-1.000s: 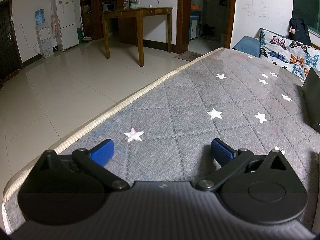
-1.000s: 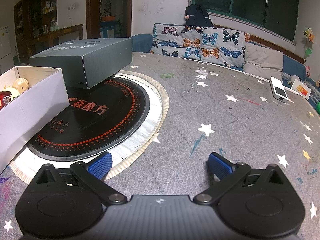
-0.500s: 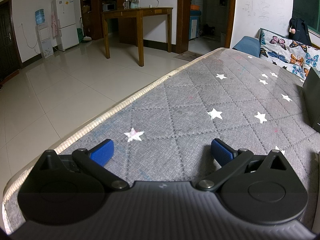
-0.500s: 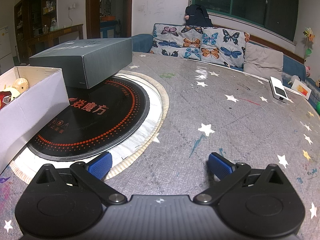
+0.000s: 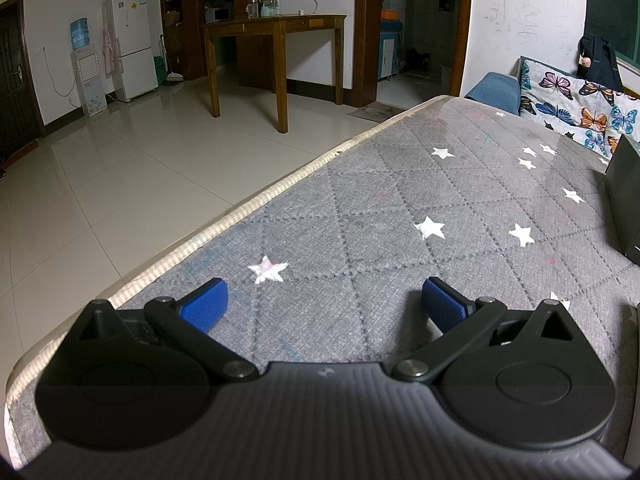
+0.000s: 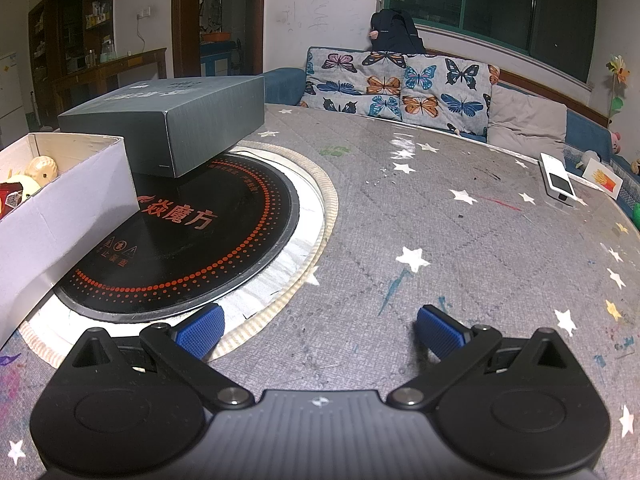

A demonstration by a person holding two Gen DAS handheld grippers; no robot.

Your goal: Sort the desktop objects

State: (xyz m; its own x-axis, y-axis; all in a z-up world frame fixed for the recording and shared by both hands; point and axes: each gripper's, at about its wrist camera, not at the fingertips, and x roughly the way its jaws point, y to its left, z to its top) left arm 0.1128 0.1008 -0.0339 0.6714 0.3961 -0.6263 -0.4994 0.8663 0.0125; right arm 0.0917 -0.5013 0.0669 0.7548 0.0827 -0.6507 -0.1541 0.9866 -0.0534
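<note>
white box cut by left edge, contents mostly hidden

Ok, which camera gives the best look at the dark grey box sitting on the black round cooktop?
The right wrist view. It shows the dark grey box whole, top and two sides, resting partly on the black round cooktop beside the white box. The left wrist view catches only a dark sliver of it at its right edge.
</note>
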